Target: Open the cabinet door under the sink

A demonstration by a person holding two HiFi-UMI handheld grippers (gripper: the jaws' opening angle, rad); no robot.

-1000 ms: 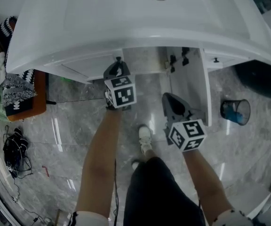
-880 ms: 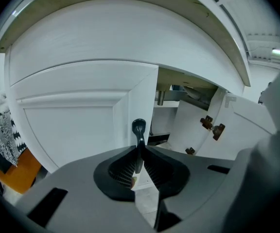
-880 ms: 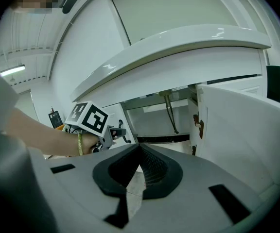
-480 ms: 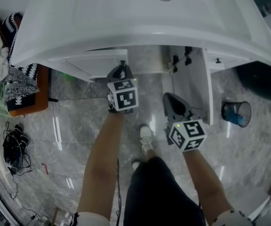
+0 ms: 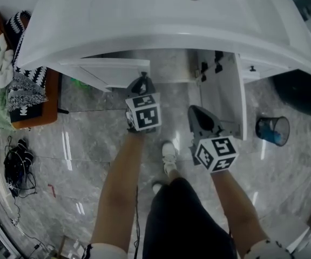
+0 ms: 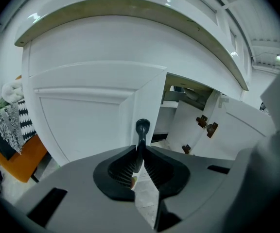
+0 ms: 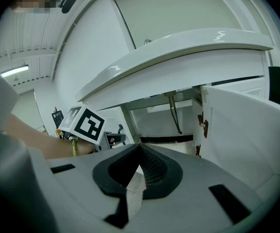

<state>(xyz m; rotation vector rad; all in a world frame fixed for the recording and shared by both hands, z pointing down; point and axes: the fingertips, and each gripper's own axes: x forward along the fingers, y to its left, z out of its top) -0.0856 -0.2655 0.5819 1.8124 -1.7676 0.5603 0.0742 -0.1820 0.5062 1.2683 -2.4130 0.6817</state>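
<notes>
Gripped knob (image 6: pixel 142 128) in left claw (image 6: pixel 139 155), stem pinched between the tips, for pulling left door (image 6: pixel 81 115) outward (partly open already). Held right claw (image 7: pixel 139 153) clenched on nothing, idle, with right door (image 7: pixel 247 125) standing open to its right.

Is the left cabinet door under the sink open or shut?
Partly open. The left door is swung out from the cabinet, the inside showing past its edge; the left gripper is clamped on its black knob.

Gloss and polish
Smooth glossy white sink (image 5: pixel 144 15); shiny grey marbled floor (image 5: pixel 80 144) at seven o'clock; dark glossy door knob (image 6: pixel 142 127).
</notes>
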